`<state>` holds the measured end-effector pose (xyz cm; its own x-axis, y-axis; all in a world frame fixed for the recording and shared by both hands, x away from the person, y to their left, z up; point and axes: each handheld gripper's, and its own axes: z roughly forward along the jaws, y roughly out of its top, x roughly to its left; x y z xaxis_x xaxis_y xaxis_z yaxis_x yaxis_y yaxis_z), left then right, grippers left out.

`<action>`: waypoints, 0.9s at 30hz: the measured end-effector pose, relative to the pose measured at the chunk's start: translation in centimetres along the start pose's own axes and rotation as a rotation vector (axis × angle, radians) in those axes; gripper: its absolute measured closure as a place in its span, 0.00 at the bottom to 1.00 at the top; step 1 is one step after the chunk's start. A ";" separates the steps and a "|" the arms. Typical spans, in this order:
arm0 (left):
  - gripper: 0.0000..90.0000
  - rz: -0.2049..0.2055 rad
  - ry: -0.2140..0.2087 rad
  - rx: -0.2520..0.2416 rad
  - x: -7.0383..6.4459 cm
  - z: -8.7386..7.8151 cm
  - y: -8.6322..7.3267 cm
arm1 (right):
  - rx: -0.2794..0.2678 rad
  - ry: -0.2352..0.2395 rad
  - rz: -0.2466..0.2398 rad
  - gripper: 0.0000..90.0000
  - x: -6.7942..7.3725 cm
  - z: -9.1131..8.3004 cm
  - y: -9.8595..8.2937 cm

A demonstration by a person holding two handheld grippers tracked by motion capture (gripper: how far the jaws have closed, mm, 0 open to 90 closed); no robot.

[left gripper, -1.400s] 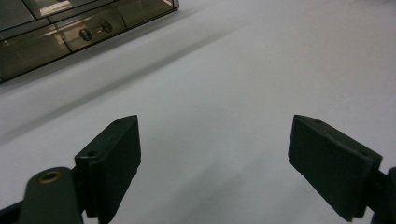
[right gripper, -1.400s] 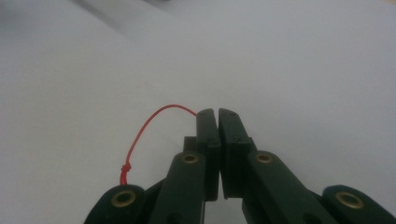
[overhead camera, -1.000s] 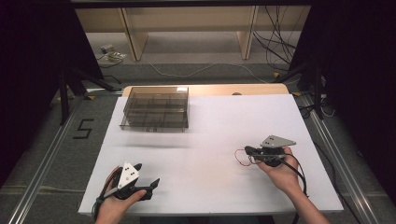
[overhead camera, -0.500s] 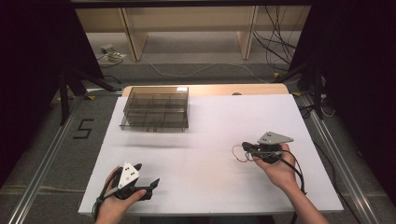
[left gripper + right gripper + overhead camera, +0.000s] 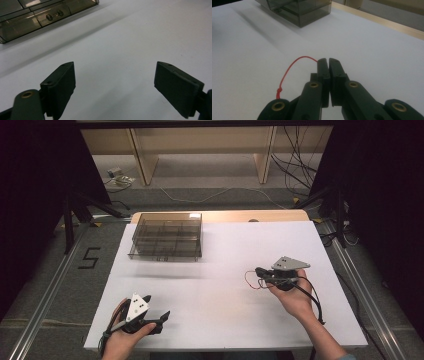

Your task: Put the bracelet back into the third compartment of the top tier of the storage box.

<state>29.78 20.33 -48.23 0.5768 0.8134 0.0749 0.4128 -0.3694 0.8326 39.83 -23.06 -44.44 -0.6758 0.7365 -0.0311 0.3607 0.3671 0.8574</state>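
My right gripper [image 5: 258,271] is over the right half of the white sheet [image 5: 220,255], held in a hand, its jaws pressed together. In the right gripper view the gripper [image 5: 328,60] is shut on a thin red thread [image 5: 289,66] that loops out to the left and ends in a knot. The red thread [image 5: 248,282] hangs beside the jaws in the high view. My left gripper [image 5: 161,318] rests near the front left edge and stands open; in the left gripper view the gripper [image 5: 115,82] has bare sheet between its jaws.
A smoky clear compartment box [image 5: 166,236] stands at the back left of the sheet; it is also ahead in the left gripper view [image 5: 37,15] and the right gripper view [image 5: 299,10]. Two small dark parts [image 5: 53,16] lie in one compartment. Cables [image 5: 295,175] lie on the floor beyond.
My right gripper has shifted slightly to the left and away from the person, carrying the red thread. The left gripper has stayed in place.
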 end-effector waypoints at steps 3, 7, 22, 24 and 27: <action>0.19 -0.003 0.001 -0.004 0.0 0.0 0.0 | -0.003 0.001 -0.003 0.98 0.1 0.1 0.2; 0.19 -0.001 0.002 -0.003 0.0 0.0 0.0 | -0.011 -0.002 -0.008 0.98 0.1 0.3 0.5; 0.19 -0.003 -0.002 0.000 0.0 0.2 0.0 | -0.009 0.005 -0.018 0.98 0.5 0.9 1.7; 0.19 -0.002 -0.003 0.001 0.0 0.2 0.0 | -0.015 0.005 -0.022 0.98 0.5 1.0 2.0; 0.19 -0.001 -0.003 0.001 -0.1 0.2 0.1 | -0.022 0.007 -0.026 0.98 0.6 1.1 2.3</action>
<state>29.91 20.16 -48.31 0.5785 0.8125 0.0723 0.4139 -0.3688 0.8323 40.97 -21.20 -43.06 -0.6894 0.7227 -0.0502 0.3288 0.3739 0.8672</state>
